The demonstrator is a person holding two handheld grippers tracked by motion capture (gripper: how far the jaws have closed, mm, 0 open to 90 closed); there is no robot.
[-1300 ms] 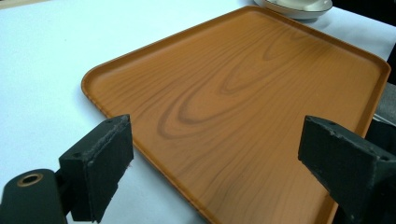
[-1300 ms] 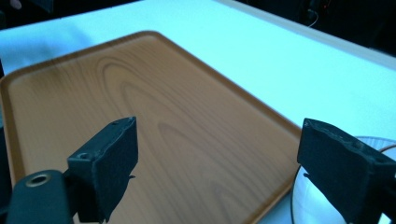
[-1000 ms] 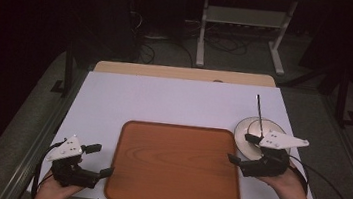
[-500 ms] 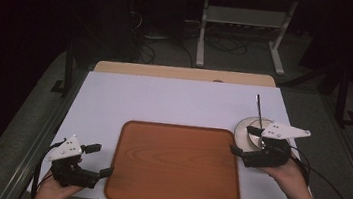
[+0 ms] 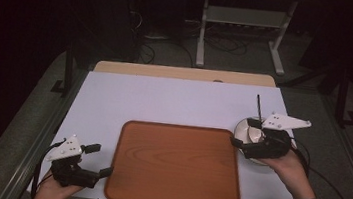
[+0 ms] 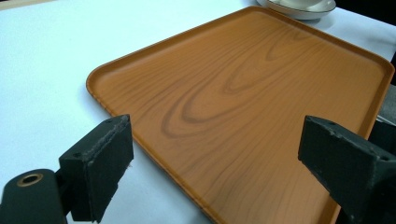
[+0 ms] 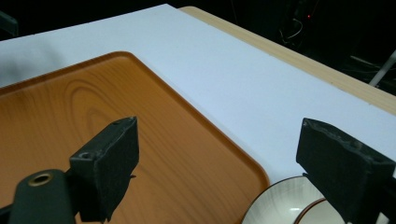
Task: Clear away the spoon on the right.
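Wood-grain tray [image 5: 175, 166] lay centred on the white table [image 5: 164, 98], high view; right gripper [image 5: 240, 144] hovered over the plate [image 5: 242, 129]. Left gripper view: jaws apart, empty, tray [image 6: 243, 102] ahead. Right gripper view: jaws apart above the plate [image 7: 275, 205]. Likely next: grasp its rim.

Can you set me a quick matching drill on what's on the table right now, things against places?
Things:
1. wooden tray
2. white bowl
3. left gripper
4. right gripper

Places:
A. open, at the tray's near left corner
B. middle of the white table cover
C. open, over the bowl's tray-side edge
D. just off the tray's right edge

Pairs: 1-B, 2-D, 3-A, 4-C
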